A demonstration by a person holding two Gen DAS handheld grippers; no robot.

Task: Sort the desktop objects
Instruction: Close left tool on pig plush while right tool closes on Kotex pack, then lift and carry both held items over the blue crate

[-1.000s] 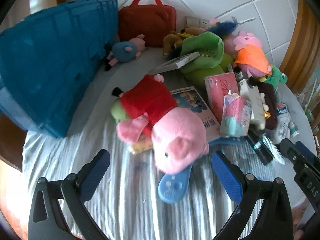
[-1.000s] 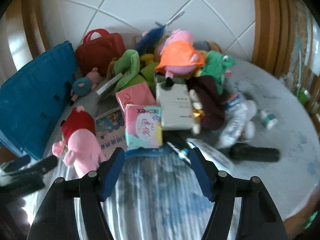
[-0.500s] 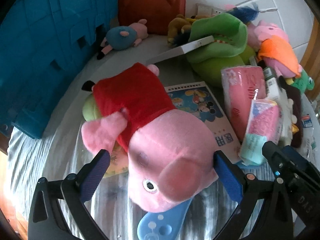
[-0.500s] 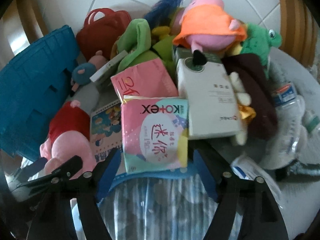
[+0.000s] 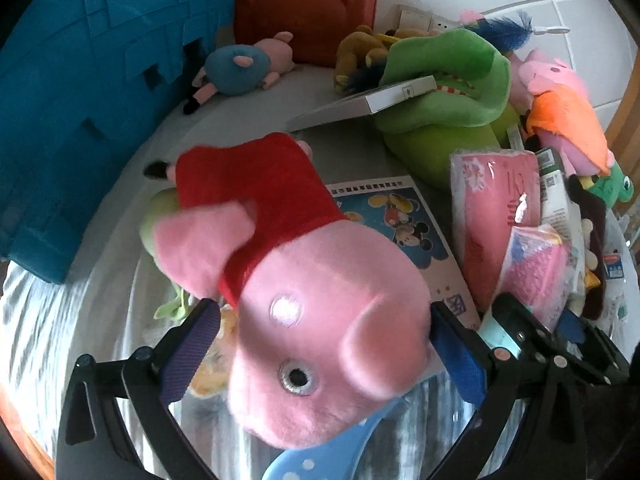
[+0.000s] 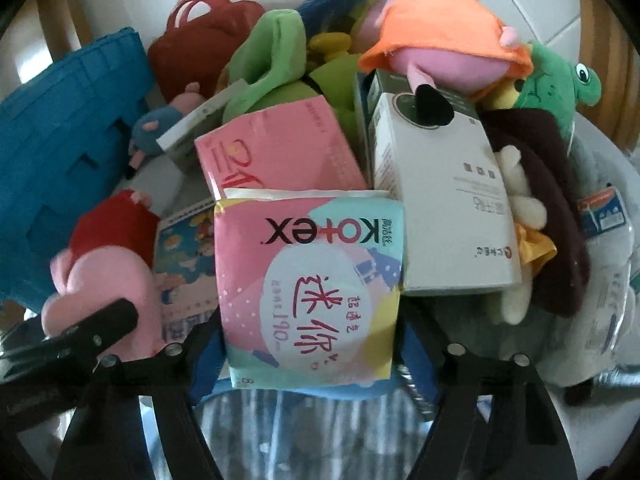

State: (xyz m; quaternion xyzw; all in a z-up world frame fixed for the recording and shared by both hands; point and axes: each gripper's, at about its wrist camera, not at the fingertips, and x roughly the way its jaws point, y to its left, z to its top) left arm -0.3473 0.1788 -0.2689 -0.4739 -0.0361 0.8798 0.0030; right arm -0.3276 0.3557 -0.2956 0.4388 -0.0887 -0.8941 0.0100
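Note:
A pink pig plush in a red dress (image 5: 320, 300) lies on the striped cloth, head towards me. My left gripper (image 5: 324, 344) is open, its blue pads on either side of the pig's head; the right pad grazes an ear and the left pad stands clear. In the right wrist view a pink and teal Kotex pack (image 6: 308, 280) stands between the fingers of my right gripper (image 6: 312, 356). Its jaws are closing, the pack fills the gap, and it looks unsqueezed. The pads themselves are hidden behind the pack.
A blue crate (image 5: 80, 100) lies tipped at the left, a red case (image 5: 304, 8) behind it. Crowded at the back and right are a green plush (image 5: 440, 80), a pink packet (image 6: 280, 148), a white box (image 6: 440, 200) and a Mickey booklet (image 5: 400, 220).
Both grippers have come forward and down. The pig's head now sits between the left fingers, and the Kotex pack now sits between the right fingers.

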